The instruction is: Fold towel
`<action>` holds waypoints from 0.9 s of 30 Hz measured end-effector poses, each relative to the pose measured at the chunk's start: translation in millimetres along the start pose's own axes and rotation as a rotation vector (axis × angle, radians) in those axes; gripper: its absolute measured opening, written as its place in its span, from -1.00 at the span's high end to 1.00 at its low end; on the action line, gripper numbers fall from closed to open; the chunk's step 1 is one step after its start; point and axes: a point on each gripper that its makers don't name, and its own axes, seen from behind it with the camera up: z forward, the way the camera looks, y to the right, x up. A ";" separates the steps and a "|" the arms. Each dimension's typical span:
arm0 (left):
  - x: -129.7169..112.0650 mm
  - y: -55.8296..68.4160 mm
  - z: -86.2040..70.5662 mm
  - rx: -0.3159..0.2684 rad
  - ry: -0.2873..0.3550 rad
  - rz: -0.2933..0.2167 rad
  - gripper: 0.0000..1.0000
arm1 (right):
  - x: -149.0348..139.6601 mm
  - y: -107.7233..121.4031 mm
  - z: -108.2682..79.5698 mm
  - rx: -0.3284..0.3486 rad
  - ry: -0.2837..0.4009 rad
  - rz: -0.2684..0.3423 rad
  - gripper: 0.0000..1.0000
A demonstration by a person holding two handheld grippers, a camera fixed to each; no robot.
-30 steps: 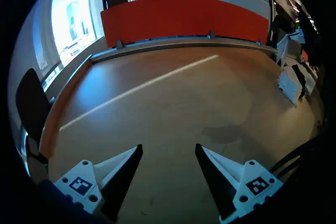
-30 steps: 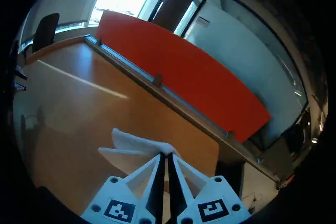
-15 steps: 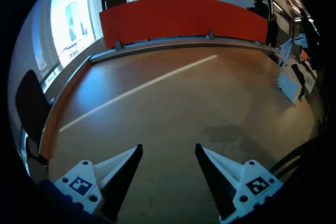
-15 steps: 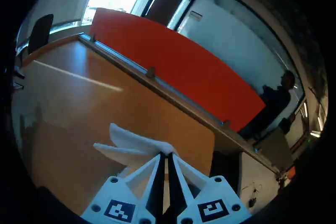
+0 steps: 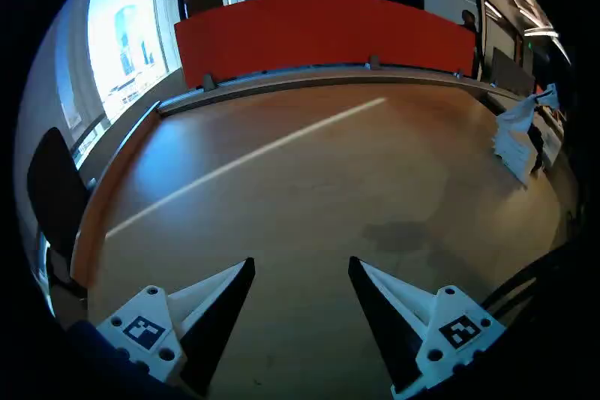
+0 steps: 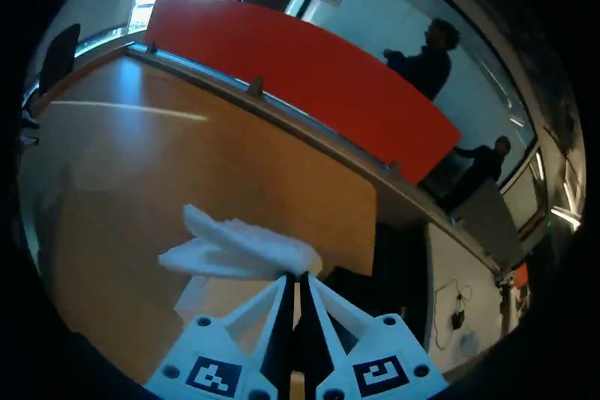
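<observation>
In the right gripper view my right gripper (image 6: 295,278) is shut on a white towel (image 6: 240,250). The towel bunches out from the fingertips to the left and hangs above the wooden table (image 6: 150,167). In the left gripper view my left gripper (image 5: 300,269) stands open low over the table (image 5: 300,175), with nothing between its fingers. Far off at the right of that view a lifted piece of white towel (image 5: 534,105) shows above a white stack of cloth (image 5: 516,151).
A red divider (image 5: 322,28) runs along the table's far edge. A dark chair (image 5: 56,190) stands beyond the left edge. The table's right edge (image 6: 375,227) drops to the floor. A person (image 6: 424,62) stands behind the divider, another farther right.
The right gripper has swung right with the towel, bringing the table's corner nearer. In the left gripper view the white towel at far right has risen. A person has walked along behind the divider.
</observation>
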 end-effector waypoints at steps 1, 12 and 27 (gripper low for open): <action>0.1 0.2 0.0 0.000 0.000 0.000 -0.85 | -6.3 -0.3 -0.9 -0.001 -0.009 0.007 0.91; 0.3 2.6 -0.7 -0.004 0.001 0.008 -0.85 | -67.3 -2.2 -3.2 -0.018 -0.101 0.089 0.91; -2.1 2.0 -2.6 -0.001 -0.002 0.008 -0.85 | -99.9 -4.8 -0.2 -0.025 -0.164 0.127 0.91</action>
